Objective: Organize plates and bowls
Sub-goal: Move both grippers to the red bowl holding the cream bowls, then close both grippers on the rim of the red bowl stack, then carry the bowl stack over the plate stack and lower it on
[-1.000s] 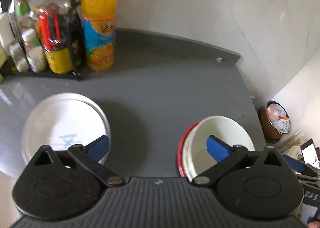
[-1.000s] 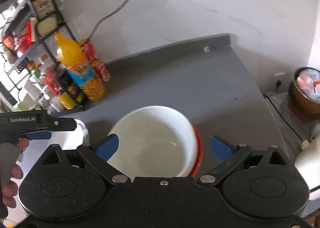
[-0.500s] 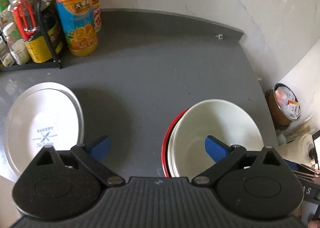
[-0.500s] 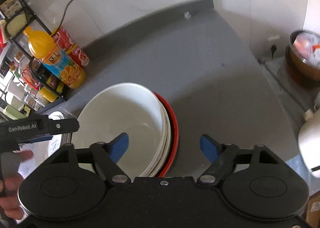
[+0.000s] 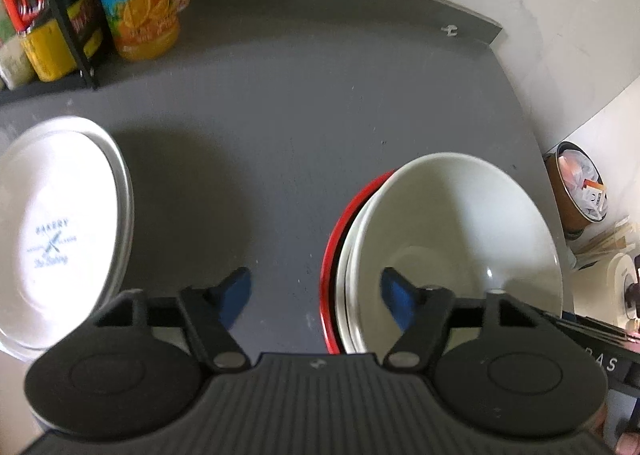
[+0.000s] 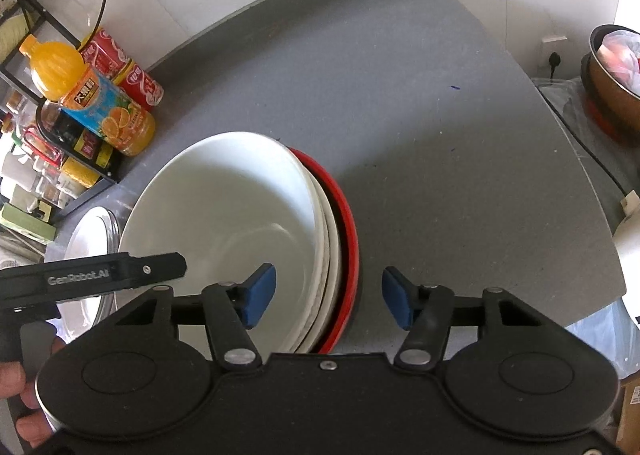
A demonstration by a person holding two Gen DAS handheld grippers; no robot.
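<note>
Both the left gripper [image 5: 315,291] and the right gripper [image 6: 329,297] hover with jaws spread wide, seemingly gripping nothing, a hand [image 6: 18,399] clasping the left one's handle.

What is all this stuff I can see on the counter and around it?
Bowls: a nested stack, white, on a red dish, counter middle.
Plate: one, white with blue print, in a metal pan, left.
Juice bottle: one, orange, by the rack.
Red bottle: one, behind the juice.
Rack: one, black wire, full of jars, far left.
Counter: grey.
Bin: one, brown, right of counter.
Left tool: open, at the stack's left rim.
Right tool: open, straddling the stack's right rim.
</note>
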